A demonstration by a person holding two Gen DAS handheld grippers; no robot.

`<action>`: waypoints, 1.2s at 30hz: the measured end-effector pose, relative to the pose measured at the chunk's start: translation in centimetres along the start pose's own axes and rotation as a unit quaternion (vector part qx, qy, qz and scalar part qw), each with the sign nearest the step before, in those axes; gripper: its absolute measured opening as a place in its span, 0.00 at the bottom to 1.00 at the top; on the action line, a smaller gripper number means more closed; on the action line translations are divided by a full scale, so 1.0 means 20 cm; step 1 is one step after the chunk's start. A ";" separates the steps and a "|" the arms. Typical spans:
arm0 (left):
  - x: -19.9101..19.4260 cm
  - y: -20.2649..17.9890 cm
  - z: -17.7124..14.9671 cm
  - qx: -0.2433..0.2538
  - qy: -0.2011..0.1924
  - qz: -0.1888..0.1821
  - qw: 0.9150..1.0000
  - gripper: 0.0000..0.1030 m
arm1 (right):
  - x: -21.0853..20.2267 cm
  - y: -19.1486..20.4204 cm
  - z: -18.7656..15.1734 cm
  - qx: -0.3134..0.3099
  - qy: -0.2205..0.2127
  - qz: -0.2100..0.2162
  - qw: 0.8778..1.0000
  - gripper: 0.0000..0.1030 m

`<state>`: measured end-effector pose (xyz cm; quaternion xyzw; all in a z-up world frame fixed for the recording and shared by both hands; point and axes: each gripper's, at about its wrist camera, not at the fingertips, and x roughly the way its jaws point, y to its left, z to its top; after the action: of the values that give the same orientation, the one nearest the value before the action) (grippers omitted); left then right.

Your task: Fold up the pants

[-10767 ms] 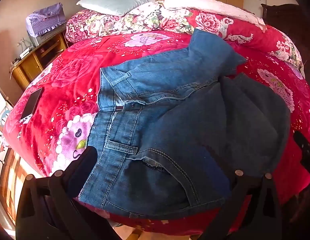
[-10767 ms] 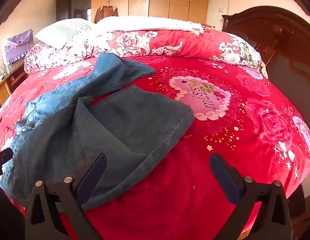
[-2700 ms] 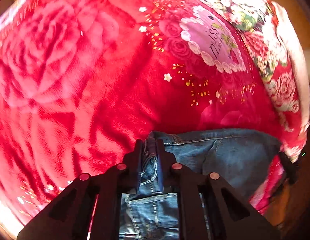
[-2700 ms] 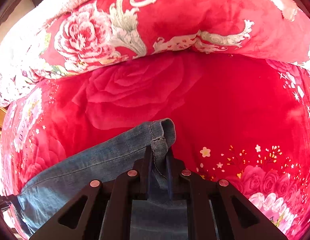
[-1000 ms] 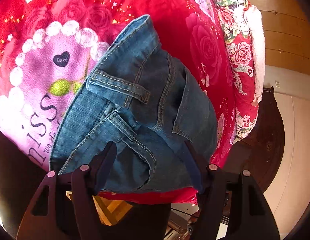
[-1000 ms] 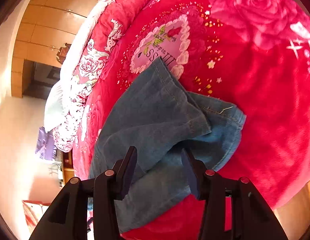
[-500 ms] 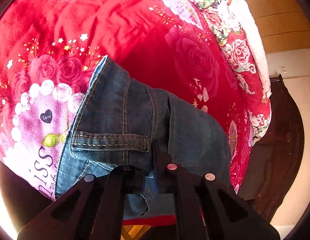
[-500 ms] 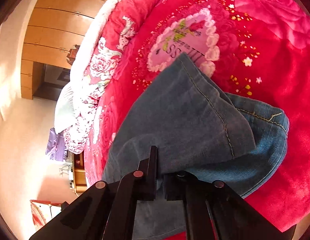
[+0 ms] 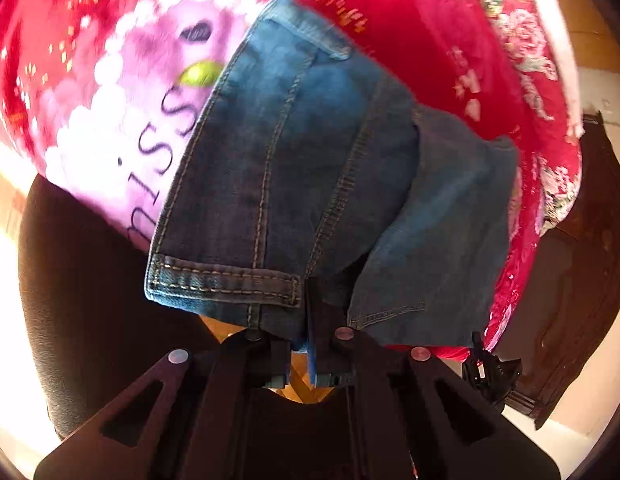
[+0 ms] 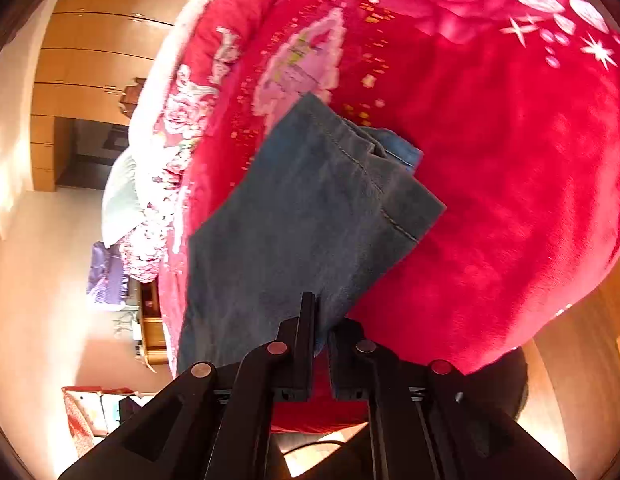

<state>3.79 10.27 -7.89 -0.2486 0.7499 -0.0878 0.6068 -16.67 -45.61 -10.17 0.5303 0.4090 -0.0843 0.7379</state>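
Red floral blanket (image 10: 509, 200) underneath, pillow (image 10: 118, 196) beyond. Both tongs, left gripper (image 9: 306, 312) and right gripper (image 10: 319, 320), clamped narrow on the folded jeans (image 9: 310, 168).

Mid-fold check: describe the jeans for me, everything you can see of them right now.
The jeans are blue denim with tan topstitching, doubled over into a thick bundle on the red floral blanket near the bed's edge. A belt loop and seams face the left wrist camera; the plainer leg fabric faces the right. The left gripper and right gripper are each clamped on a near edge.
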 end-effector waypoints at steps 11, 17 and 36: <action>-0.19 0.04 0.03 0.086 0.005 -0.036 0.996 0.16 | -0.18 -0.05 0.08 -0.019 -0.058 -0.120 0.991 0.35; -0.32 0.05 0.23 0.088 -0.079 -0.023 0.993 0.41 | -0.19 0.11 0.31 -0.072 -0.094 -0.112 0.987 0.48; -0.16 -0.13 0.53 0.014 -0.158 0.021 0.987 0.12 | 0.30 0.67 0.73 -0.191 -0.107 -0.117 0.969 0.07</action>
<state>15.05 11.32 -6.64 -0.2349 0.6483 -0.0448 0.7229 2.22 -50.53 -3.29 0.3154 0.3951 -0.1466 0.8502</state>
